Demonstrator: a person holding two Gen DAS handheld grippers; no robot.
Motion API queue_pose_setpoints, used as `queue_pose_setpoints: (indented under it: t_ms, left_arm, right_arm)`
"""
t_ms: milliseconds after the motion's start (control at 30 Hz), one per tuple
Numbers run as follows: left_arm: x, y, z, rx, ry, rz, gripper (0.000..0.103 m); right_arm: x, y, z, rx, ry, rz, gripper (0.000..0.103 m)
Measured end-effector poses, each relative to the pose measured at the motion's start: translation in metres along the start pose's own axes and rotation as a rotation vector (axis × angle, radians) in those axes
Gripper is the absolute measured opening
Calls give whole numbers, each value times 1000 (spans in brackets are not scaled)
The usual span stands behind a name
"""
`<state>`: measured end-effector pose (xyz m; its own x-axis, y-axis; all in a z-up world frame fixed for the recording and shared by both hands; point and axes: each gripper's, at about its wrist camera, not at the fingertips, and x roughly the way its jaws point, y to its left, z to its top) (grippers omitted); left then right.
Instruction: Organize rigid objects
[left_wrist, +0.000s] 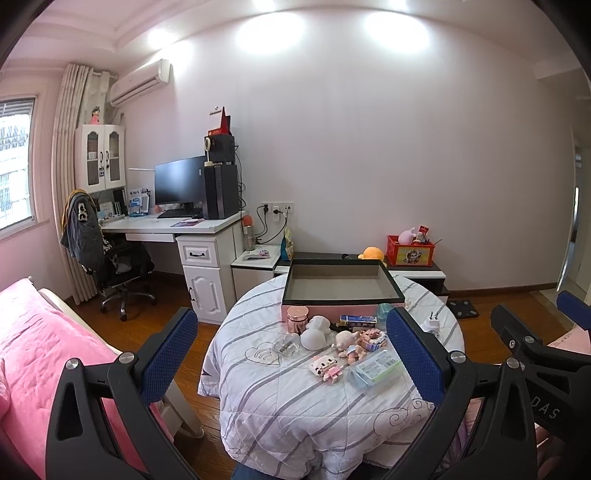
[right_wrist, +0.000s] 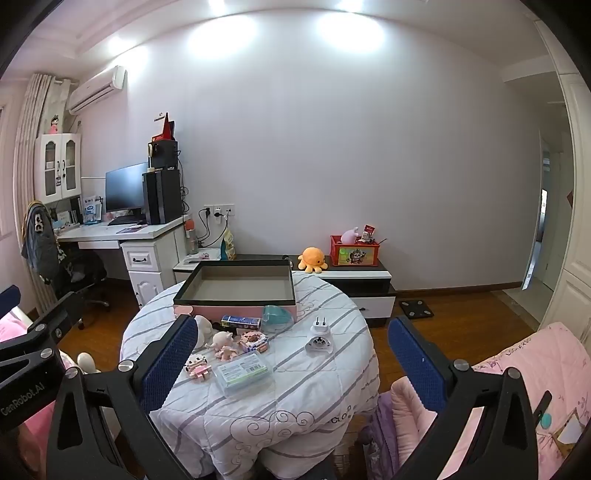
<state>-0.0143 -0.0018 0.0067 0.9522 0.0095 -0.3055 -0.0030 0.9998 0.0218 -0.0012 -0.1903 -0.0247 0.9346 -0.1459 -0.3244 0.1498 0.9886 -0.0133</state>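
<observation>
**Both tongs wide, nothing picked yet**

The left gripper and right gripper hang with jaws spread wide and empty, short of the round table under a white grey-striped quilt. Small hard items lie there: a clear plastic case, a pink block-built figure and a white wall plug. Behind them stands the open pink box with black rim, likely the destination. Judging by this, sorting has not begun; next comes lowering onto one item.
</observation>
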Motion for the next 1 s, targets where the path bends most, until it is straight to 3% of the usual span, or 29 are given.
queue_pose_setpoints:
  t_ms: [1000]
  left_arm:
    - [1,1,-4,-9,2,-1,103]
  right_arm:
    - [1,0,-1,7,-15,3,103]
